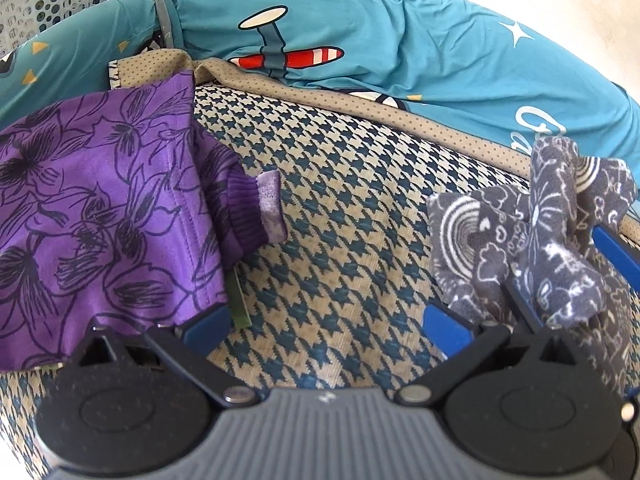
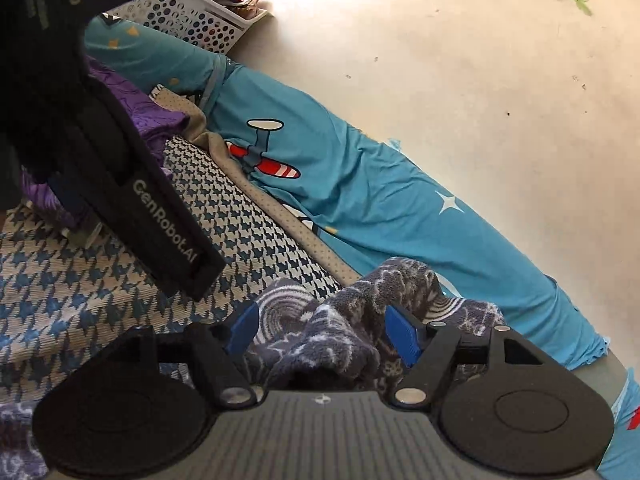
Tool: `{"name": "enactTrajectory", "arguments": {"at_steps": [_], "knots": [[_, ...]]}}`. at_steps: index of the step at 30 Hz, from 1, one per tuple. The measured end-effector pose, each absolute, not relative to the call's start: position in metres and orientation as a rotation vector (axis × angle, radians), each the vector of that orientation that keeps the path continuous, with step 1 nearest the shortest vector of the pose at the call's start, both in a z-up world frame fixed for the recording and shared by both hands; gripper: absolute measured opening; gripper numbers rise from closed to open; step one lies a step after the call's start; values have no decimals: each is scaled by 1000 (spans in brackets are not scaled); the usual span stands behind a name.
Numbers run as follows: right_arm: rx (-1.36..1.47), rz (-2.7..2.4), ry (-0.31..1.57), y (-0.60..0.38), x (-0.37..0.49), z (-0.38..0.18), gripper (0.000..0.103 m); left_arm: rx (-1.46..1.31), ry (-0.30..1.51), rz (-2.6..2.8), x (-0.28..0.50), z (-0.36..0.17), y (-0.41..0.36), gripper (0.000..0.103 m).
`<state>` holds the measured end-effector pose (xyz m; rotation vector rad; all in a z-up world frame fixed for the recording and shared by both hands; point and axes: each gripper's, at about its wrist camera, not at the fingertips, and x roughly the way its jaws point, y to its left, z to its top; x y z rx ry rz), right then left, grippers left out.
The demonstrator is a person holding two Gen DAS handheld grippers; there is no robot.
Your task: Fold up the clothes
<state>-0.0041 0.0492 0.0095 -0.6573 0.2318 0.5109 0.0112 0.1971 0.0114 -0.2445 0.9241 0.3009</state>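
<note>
Right now your right gripper (image 2: 320,332) has its blue pads apart, with a bunched fold of the dark grey fleece cloth with white swirl and flower print (image 2: 340,320) heaped between them; the pads flank the fabric but do not look pressed onto it. Your left gripper (image 1: 326,330) is also spread wide and holds nothing, with only the blue-and-cream houndstooth mat (image 1: 340,216) showing between its pads.

Seen from the left wrist camera, the grey cloth sits at the right of the frame, draped over a blue-padded finger of the other tool. The purple floral garment with a ribbed cuff (image 1: 108,200) lies at the left, its lower edge just over the left pad.

The risk, as I judge it, is that closing the right pads on this thick lump takes several layers at once, so the fold comes out crooked, or the fleece slips free if you lift first. The left pad could also snag the purple hem.

Further out, the teal sheet with an airplane print (image 2: 380,200) runs diagonally across the pale floor (image 2: 460,60), with a white perforated basket (image 2: 192,20) at upper left.
</note>
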Motion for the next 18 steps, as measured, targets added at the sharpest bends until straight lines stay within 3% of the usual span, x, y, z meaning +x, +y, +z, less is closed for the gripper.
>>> {"name": "enactTrajectory", "arguments": {"at_steps": [5,7,12,15,18], "knots": [[-637,495,218,43,-8,14,66,-258,909,300,13,16,197,103],[-618,490,242,42,-6,16,57,-269,901,303,15,19,198,103],[-630,479,288,43,-1,10,55,-289,886,310,18,24,200,103],[-606,486,316,43,4,9,22,-290,884,305,18,25,200,103],[-590,498,327,45,5,8,14,-284,887,307,17,24,199,103]]}}
